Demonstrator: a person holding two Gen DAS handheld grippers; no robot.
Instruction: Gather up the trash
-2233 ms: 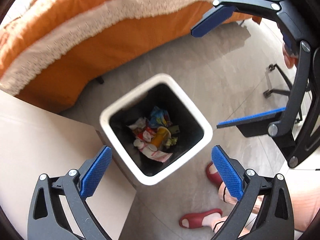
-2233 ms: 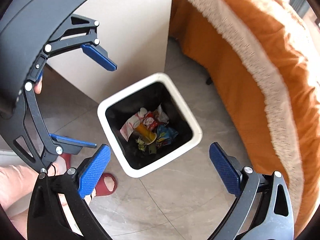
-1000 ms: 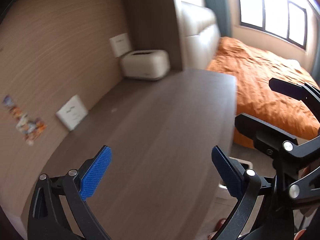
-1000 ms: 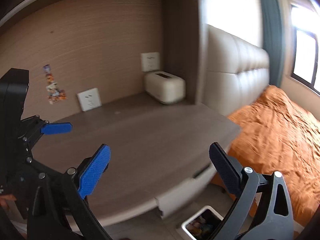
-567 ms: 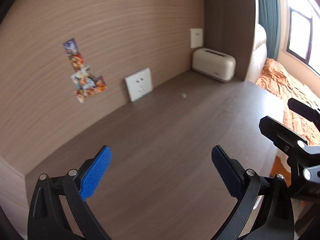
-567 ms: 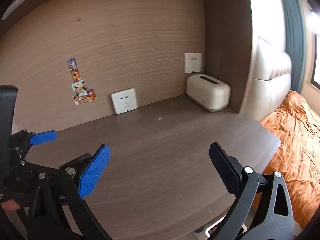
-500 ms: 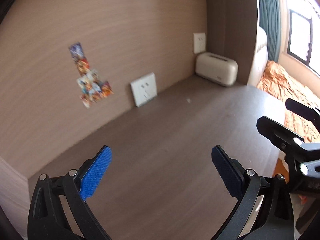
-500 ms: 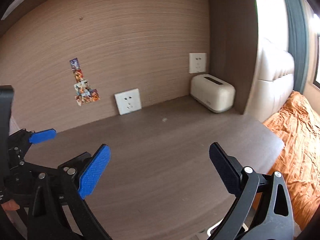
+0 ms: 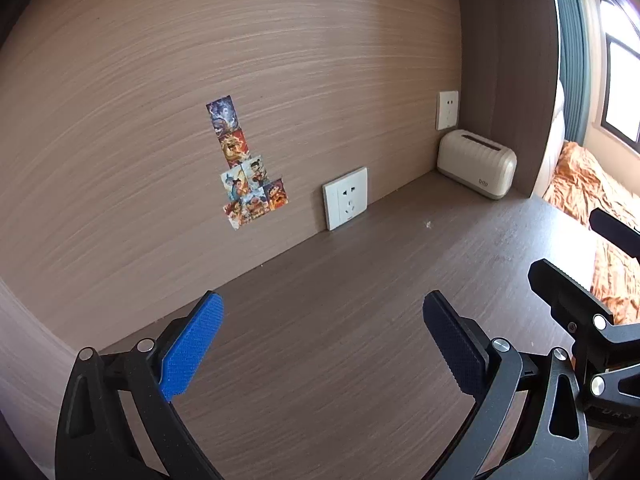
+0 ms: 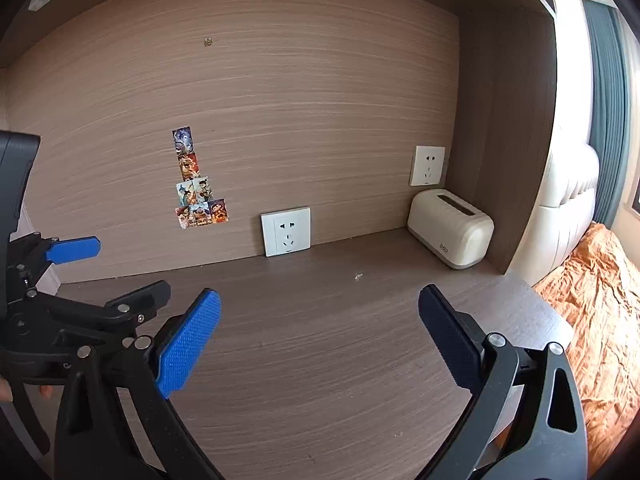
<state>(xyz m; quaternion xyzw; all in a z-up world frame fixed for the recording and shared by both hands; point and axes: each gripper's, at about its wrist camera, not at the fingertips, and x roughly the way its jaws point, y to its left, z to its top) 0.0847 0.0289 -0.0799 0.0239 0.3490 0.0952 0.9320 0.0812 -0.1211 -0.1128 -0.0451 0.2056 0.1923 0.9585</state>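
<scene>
Two pairs of black tongs with blue pads are held above a dark wood-grain surface point(image 9: 340, 320) set into a wooden alcove. The left tongs point(image 9: 322, 344) are spread wide, with nothing between the pads. The right tongs point(image 10: 320, 338) are likewise spread wide and hold nothing. Part of the right tongs is seen at the right edge of the left view, and part of the left tongs at the left edge of the right view.

One tiny pale scrap point(image 10: 358, 277) is seen lying on the surface, well ahead of both tongs, between a wall socket point(image 10: 285, 231) and a cream box with a slot on top point(image 10: 450, 228). What the scrap is cannot be told.

The cream box stands in the back right corner, under a second socket point(image 10: 427, 165). A column of small colourful stickers point(image 9: 246, 172) is stuck to the back panel. An orange bedspread point(image 10: 600, 304) is seen beyond the right edge of the surface.
</scene>
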